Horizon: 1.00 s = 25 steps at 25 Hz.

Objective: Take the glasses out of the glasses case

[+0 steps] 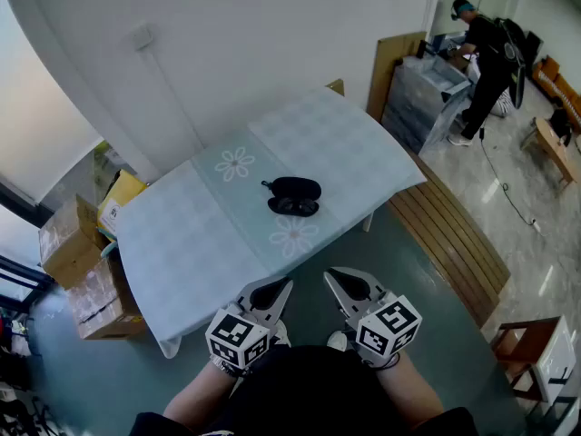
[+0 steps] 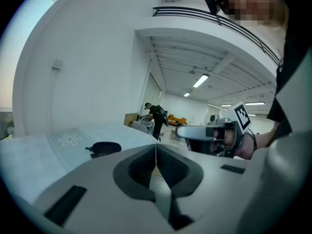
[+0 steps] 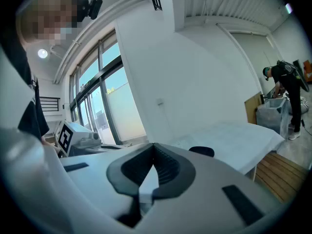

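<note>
A black glasses case [image 1: 293, 195] lies near the middle of the table [image 1: 182, 234], which has a pale blue flowered cloth. I cannot tell whether the case is open. It also shows small in the left gripper view as the case [image 2: 105, 147], and its top edge shows in the right gripper view [image 3: 202, 151]. My left gripper [image 1: 275, 289] and right gripper [image 1: 338, 280] hang side by side close to my body, short of the table's near edge and well away from the case. Both are shut with nothing between the jaws [image 2: 156, 147] [image 3: 153, 147].
Cardboard boxes [image 1: 68, 243] are stacked on the floor left of the table. A wooden slatted bench [image 1: 454, 234] runs along its right side. Far right, a person [image 1: 486, 53] bends over a grey bin [image 1: 422, 98]. A white wall stands behind the table.
</note>
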Tool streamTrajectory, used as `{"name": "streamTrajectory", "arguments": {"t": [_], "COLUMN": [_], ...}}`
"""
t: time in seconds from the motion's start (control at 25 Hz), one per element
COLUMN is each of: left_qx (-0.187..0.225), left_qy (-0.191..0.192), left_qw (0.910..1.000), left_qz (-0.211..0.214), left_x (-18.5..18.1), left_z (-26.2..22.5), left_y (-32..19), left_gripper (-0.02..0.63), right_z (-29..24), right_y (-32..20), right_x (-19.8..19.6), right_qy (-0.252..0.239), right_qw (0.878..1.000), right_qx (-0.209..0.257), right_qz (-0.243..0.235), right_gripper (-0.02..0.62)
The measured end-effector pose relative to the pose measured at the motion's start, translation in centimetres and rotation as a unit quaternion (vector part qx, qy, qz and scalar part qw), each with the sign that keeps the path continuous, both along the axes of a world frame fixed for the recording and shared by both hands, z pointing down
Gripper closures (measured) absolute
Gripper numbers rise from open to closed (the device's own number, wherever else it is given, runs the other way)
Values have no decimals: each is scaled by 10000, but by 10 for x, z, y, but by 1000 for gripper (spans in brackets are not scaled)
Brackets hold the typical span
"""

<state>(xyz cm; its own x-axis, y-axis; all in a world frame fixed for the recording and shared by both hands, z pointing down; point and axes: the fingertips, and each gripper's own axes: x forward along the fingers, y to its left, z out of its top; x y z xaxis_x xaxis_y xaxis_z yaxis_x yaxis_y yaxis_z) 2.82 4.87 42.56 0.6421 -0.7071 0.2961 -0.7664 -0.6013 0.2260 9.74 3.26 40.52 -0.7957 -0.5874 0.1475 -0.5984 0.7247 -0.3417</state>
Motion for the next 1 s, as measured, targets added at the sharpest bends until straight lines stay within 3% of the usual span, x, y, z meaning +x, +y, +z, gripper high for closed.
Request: {"name": "streamTrajectory", "arguments": {"t": [0.52, 1.0], "left_qx": [-51, -85], "left_qy": [42, 88], "left_qw": [10000, 9999], "left_qz": [-8, 64], "left_x": [-3, -34], "left_z": [2, 2], "left_y": [-5, -19], "left_gripper": [575, 575], "right_z": [0, 6], "right_y": [-5, -21], "right_x": [-5, -33], "right_qy": [-24, 81], "right_qw": [10000, 9999], "right_qx": [26, -105], "right_qz": [-32, 15], "right_gripper": [572, 572]}}
